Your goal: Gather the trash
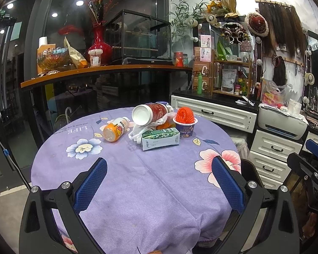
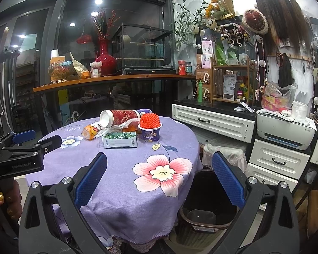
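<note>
**Trash clustered at far side of bench, both tools empty**

Round bench [image 1: 150, 190] under purple floral cloth, carrying all the trash in one heap toward the far edge. Dark waste bin [image 2: 205, 211] standing on floor just beside bench, right side; little showing inside, possibly a liner, hard to tell.

Left tool [image 1: 159, 182] hovering over near part of bench, fingers spread wide, gripping nothing. Right tool [image 2: 159, 180] likewise wide and empty, hanging over bench edge and bin mouth.

Heap, larger to smaller: red canister [image 1: 150, 113] lying tilted atop a white plastic bag [image 1: 142, 130], open white end facing the camera; green carton [image 1: 160, 140] lying flat in front; orange bottle [image 1: 115, 129] on its side, left of heap; dark cup [image 1: 185, 127] upright at right, holding an orange-red foam net [image 1: 186, 116] poking above the rim.

Judging step: approach, no pickup begun. Next move likely calling for reaching well forward, closing on the carton or bottle as nearest free pieces, then carrying to bin.
</note>
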Demonstrator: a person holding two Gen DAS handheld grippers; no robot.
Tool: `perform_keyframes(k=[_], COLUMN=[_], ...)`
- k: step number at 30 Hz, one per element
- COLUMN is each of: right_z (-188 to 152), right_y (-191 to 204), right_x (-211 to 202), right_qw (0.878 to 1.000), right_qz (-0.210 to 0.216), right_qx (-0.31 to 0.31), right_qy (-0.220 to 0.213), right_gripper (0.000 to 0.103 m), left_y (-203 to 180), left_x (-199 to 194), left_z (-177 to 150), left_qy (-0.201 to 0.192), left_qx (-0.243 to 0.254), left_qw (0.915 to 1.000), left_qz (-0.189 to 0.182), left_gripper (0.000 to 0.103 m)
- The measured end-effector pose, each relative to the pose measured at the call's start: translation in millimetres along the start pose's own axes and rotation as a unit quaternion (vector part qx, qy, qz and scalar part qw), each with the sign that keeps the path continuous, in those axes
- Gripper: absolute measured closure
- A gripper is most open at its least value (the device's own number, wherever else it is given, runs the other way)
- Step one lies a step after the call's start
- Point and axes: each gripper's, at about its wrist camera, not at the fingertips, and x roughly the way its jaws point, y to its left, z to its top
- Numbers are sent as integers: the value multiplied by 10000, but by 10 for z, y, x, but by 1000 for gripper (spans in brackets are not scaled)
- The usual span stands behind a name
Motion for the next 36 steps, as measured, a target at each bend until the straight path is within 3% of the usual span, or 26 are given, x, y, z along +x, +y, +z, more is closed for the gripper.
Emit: perform_keyframes(k=[28, 36], right_z=[-92, -147], right_y=[-1, -54], right_x=[122, 414], right_qw=[9998, 9975], right_qz=[-4, 202], right_qx=[20, -40], right_qy=[177, 671], right_gripper=[5, 5], left_y=[47, 68], left_x=[96, 356], left_z=[-33, -131], left_qy=[202, 704], left_qx=[8, 87], left_qw=[9998, 9974], left_qz=[-25, -163], left_gripper=[5, 5])
